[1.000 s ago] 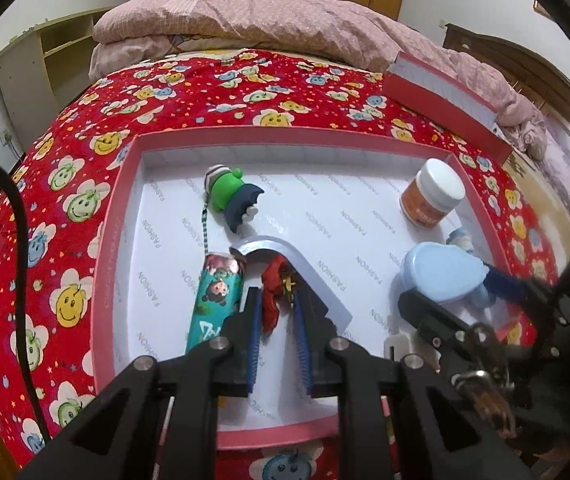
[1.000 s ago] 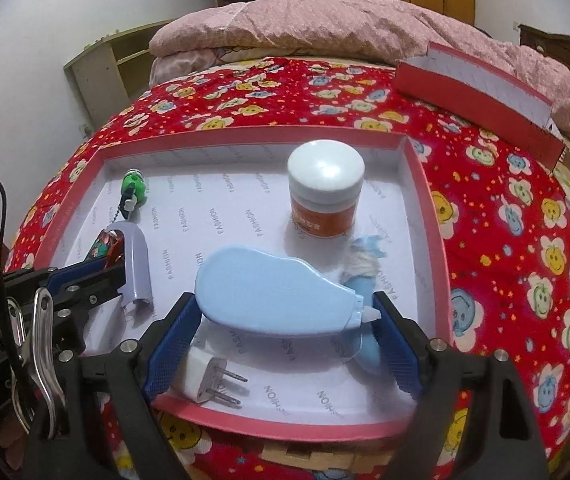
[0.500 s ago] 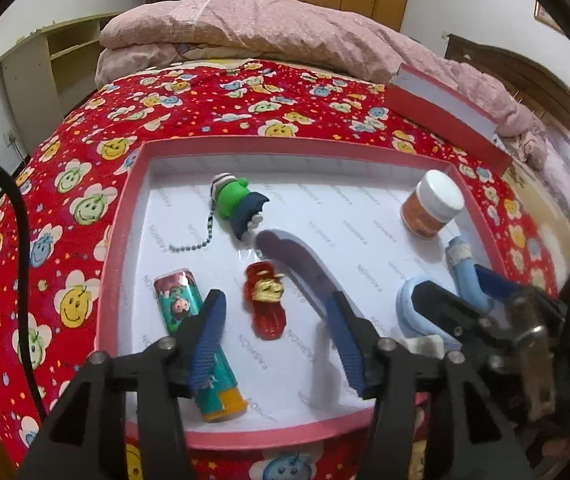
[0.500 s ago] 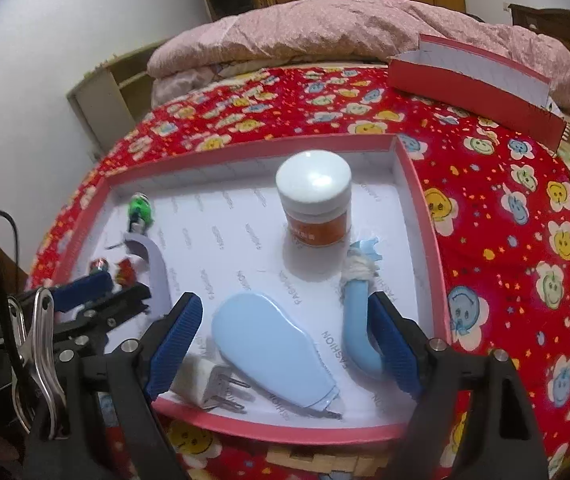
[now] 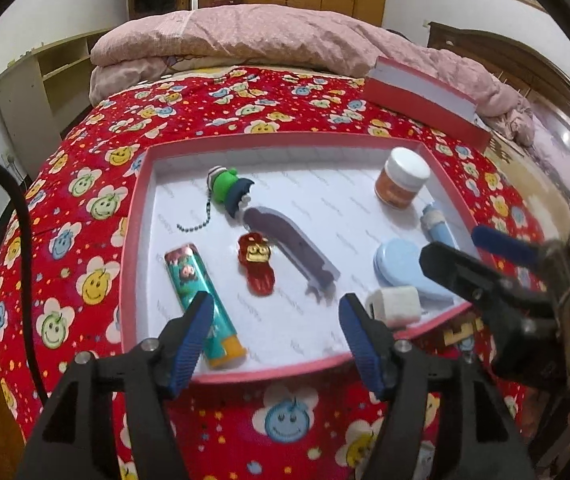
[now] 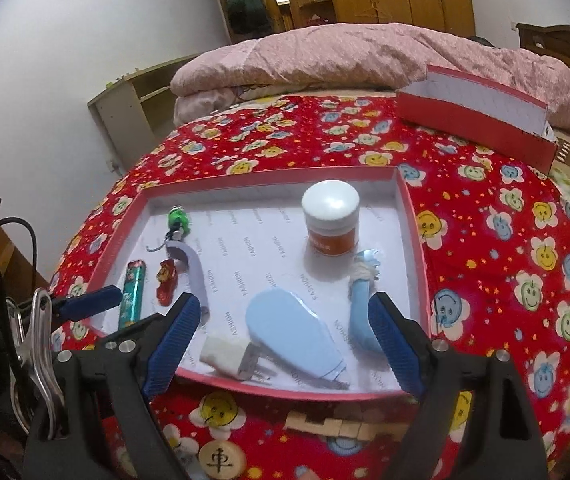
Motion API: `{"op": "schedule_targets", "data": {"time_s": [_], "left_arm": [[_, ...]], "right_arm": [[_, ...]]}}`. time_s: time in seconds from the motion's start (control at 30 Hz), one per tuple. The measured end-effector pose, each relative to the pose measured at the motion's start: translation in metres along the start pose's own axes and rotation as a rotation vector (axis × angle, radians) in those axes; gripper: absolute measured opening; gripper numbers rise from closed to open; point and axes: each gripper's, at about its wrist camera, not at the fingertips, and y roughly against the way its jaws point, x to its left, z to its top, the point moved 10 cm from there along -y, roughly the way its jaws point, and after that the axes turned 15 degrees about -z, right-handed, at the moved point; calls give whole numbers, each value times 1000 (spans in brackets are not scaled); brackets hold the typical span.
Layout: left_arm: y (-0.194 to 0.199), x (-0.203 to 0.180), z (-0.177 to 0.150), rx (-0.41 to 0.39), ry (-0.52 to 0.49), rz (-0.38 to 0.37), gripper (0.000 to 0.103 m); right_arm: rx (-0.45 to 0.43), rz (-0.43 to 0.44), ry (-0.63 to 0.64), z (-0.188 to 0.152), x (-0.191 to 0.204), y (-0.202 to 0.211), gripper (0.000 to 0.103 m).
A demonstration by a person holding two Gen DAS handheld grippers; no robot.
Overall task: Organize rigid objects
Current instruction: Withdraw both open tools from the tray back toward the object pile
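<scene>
Bedroom scene, with wooden wardrobes at the back and a bed under a red smiley-flower bedspread [image 5: 85, 208], a pink quilt [image 5: 245, 40] bunched at the far end. On the bedspread sits a shallow red-rimmed tray [image 5: 133, 240] lined in white, and beyond it a red lid [image 5: 425, 96] lies well apart. Inside the tray: a green figurine [image 5: 227, 190] on a bead chain at the far left, a grey-purple curved piece [image 5: 289, 246] just beside it, a red charm [image 5: 256, 264] right next to that, and a teal cartoon-printed tube [image 5: 199, 296] along the left side with its orange end toward the near rim. Over on the right stands an orange jar [image 6: 331, 224] with a white cap, upright; nearer are a light blue oval case [image 6: 293, 332], a white plug [image 6: 225, 354] touching it, and a pale blue handle [image 6: 361, 308] wrapped in white cord. The left gripper [image 5: 277, 332] hovers above the near rim, jaws opening, nothing between them. The right gripper [image 6: 285, 340] hangs over the near right corner, jaws spread wide; the blue case shows in the gap below, pads clear of it.
</scene>
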Motion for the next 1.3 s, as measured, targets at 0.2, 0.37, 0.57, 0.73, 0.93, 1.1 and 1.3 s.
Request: {"op": "schedule_targets", "data": {"time_s": [0.2, 0.37, 0.57, 0.73, 0.93, 1.1, 1.3], "left_arm": [[15, -2, -13, -2, 25, -9, 69], [30, 0, -24, -14, 34, 2, 69], [38, -7, -36, -9, 39, -29, 69], [37, -19, -48, 20, 9, -31, 69], [34, -33, -66, 55, -39, -45, 69], [27, -43, -78, 92, -78, -52, 69], [23, -57, -96, 144, -124, -102, 70]], "right_arm": [[-3, 10, -6, -5, -1, 10, 88], [5, 28, -38, -9, -7, 17, 88], [21, 22, -42, -21, -15, 23, 88], [42, 19, -33, -36, -19, 28, 88], [76, -9, 26, -66, -26, 33, 88], [133, -44, 12, -93, -38, 29, 88], [156, -79, 44, -118, -49, 36, 88]]}}
